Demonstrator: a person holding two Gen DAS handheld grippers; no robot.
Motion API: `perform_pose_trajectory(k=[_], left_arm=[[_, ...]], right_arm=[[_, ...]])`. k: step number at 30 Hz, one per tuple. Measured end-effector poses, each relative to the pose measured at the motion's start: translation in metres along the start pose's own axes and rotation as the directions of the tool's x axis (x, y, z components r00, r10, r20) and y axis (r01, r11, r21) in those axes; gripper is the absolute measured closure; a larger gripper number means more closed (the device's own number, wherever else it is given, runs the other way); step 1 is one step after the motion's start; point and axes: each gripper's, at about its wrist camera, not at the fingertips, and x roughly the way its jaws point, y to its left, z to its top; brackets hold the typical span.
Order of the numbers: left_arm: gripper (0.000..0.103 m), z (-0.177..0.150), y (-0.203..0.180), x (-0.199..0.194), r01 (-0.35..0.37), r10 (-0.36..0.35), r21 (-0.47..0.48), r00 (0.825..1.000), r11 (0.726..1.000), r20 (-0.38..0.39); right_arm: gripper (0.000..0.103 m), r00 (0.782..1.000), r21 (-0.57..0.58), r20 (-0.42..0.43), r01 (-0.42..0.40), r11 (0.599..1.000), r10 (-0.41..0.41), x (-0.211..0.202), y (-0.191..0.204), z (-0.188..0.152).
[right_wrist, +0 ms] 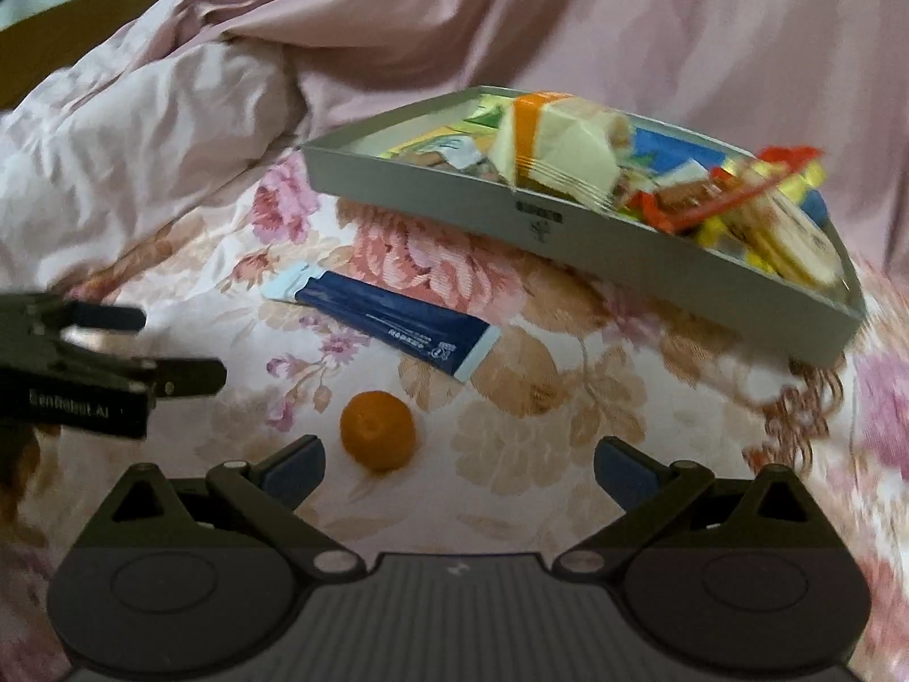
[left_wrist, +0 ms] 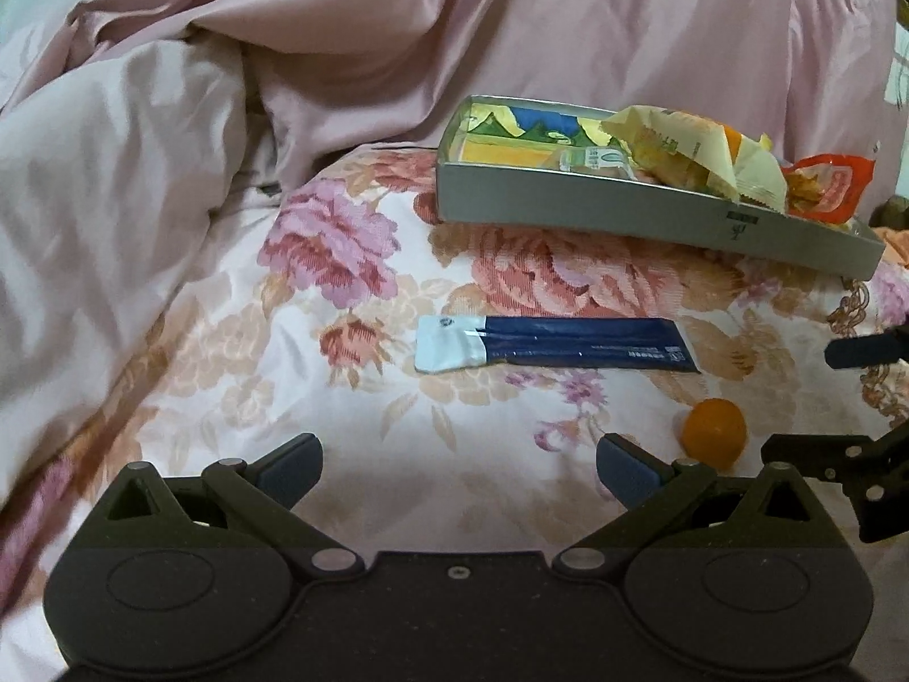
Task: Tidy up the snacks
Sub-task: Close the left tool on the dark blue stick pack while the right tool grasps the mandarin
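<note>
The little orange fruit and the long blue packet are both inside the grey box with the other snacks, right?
Not quite. The little orange fruit and the long blue packet both lie on the flowery bedcover, outside the grey box, in front of it. Only the other snacks are inside. The right wrist view shows it best.

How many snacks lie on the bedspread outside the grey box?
2. The dark blue packet lies in front of the grey box. The small orange fruit lies nearer, before the grippers. Others may be hidden behind the box.
</note>
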Motion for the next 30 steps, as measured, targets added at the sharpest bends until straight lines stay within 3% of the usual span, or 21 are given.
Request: perform_pose_trajectory(k=[6,9,15,18,22,30], left_arm=[[0.001,0.019,-0.003,0.018,0.065,-0.068,0.106,0.997,0.992,0.025],[0.001,0.031,-0.009,0.030,0.110,-0.119,0.177,0.992,0.978,0.044],[0.001,0.050,-0.030,0.062,0.204,-0.215,0.376,0.977,0.904,-0.012],[0.001,0.055,-0.036,0.075,0.249,-0.254,0.436,0.966,0.865,-0.049],[0.001,0.062,-0.039,0.092,0.288,-0.276,0.463,0.957,0.838,-0.095],[0.001,0.072,-0.033,0.116,0.364,-0.294,0.411,0.929,0.836,-0.225]], right_arm=[[0.000,0.996,-0.037,-0.026,-0.090,0.995,0.089,0.015,-0.001,0.002],[0.000,0.996,-0.084,-0.017,-0.092,0.992,0.091,0.016,0.006,0.002],[0.002,0.994,-0.090,-0.026,-0.104,0.991,0.102,0.025,0.012,0.001],[0.008,0.993,-0.085,-0.025,-0.119,0.989,0.117,0.028,0.013,0.001],[0.014,0.992,-0.084,-0.016,-0.130,0.988,0.129,0.030,0.014,0.001],[0.025,0.989,-0.079,0.004,-0.148,0.986,0.149,0.032,0.015,0.004]])
